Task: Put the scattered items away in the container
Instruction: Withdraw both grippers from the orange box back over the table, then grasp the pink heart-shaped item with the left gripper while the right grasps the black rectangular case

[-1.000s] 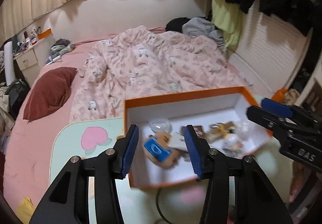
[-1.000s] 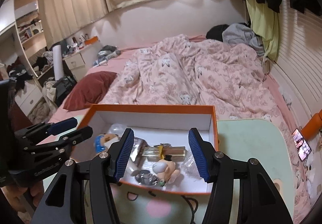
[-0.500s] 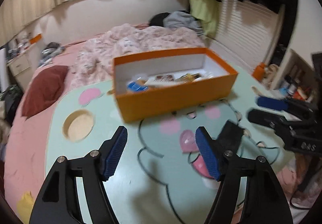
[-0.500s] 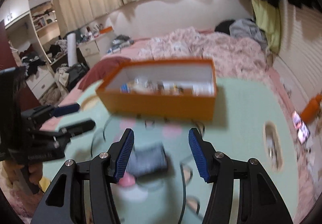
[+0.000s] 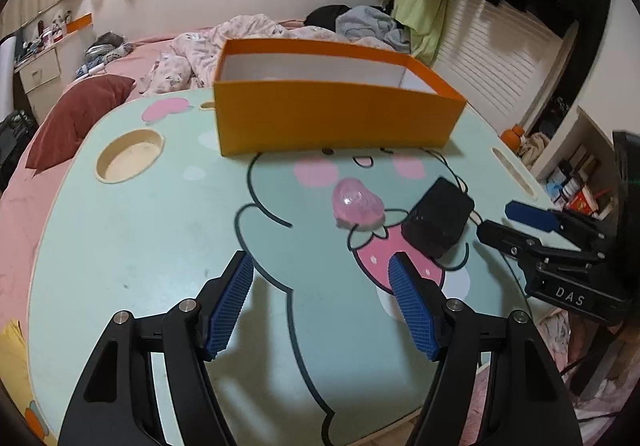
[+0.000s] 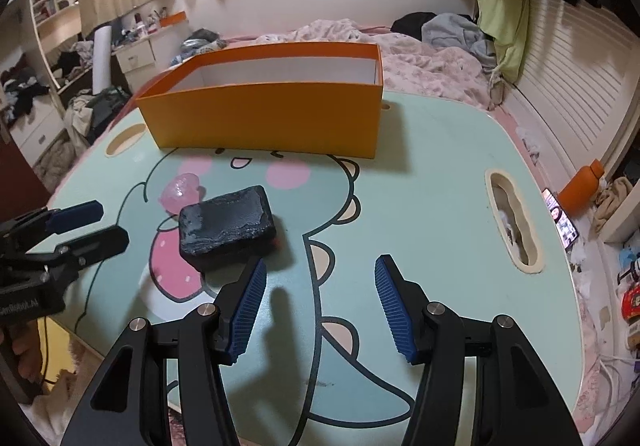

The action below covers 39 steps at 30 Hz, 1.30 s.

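An orange box (image 5: 332, 117) (image 6: 264, 117) stands at the far side of a mint cartoon-print table (image 5: 140, 246) (image 6: 432, 205); its contents are hidden behind its wall. A clear pink trinket (image 5: 356, 203) (image 6: 182, 187) and a black block (image 5: 436, 221) (image 6: 228, 224) lie side by side on the tabletop. My left gripper (image 5: 322, 274) hovers open and empty, short of the trinket. My right gripper (image 6: 320, 274) is open and empty, with the black block just beyond its left finger. Each gripper shows at the edge of the other's view (image 5: 516, 221) (image 6: 86, 226).
The table has a round cup recess (image 5: 130, 157) at the left and a slot (image 6: 514, 221) at the right. A bed with a pink quilt (image 6: 400, 57) and a dark red pillow (image 5: 76, 117) lies behind. An orange bottle (image 6: 580, 185) stands off the table's right side.
Both grippers have pulled back from above the box and dropped lower over the table's near part. The left jaws stand wider than before. The pink trinket and black block have come into view.
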Each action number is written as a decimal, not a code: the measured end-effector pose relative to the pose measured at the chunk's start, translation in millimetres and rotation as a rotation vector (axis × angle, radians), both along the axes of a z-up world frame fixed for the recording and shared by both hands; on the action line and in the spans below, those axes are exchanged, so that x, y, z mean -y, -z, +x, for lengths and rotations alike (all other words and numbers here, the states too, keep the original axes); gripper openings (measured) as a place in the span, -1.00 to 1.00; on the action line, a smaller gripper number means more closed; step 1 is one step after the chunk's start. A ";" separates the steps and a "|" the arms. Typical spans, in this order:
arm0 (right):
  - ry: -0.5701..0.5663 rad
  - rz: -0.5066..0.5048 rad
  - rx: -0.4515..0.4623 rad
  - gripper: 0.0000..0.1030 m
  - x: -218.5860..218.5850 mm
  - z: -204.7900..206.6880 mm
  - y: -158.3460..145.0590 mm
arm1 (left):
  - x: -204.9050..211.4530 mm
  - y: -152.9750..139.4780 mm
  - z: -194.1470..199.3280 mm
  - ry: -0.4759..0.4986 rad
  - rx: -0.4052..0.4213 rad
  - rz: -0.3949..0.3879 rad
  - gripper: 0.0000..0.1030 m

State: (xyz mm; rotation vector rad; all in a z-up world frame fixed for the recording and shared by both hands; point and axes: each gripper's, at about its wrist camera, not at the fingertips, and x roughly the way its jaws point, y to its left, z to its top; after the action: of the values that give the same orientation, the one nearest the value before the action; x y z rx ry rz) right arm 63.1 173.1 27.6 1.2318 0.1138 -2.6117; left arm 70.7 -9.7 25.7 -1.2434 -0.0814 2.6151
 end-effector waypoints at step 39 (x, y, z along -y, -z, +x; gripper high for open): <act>0.024 0.019 -0.028 0.41 -3.1 -2.1 12.1 | -36.3 6.6 -60.6 0.030 0.007 -0.024 -0.12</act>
State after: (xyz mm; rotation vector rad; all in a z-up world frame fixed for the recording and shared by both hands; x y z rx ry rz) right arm 61.0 176.3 15.5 1.2101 0.1305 -2.6550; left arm 10.1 26.6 19.0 -1.2515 -0.0320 2.5941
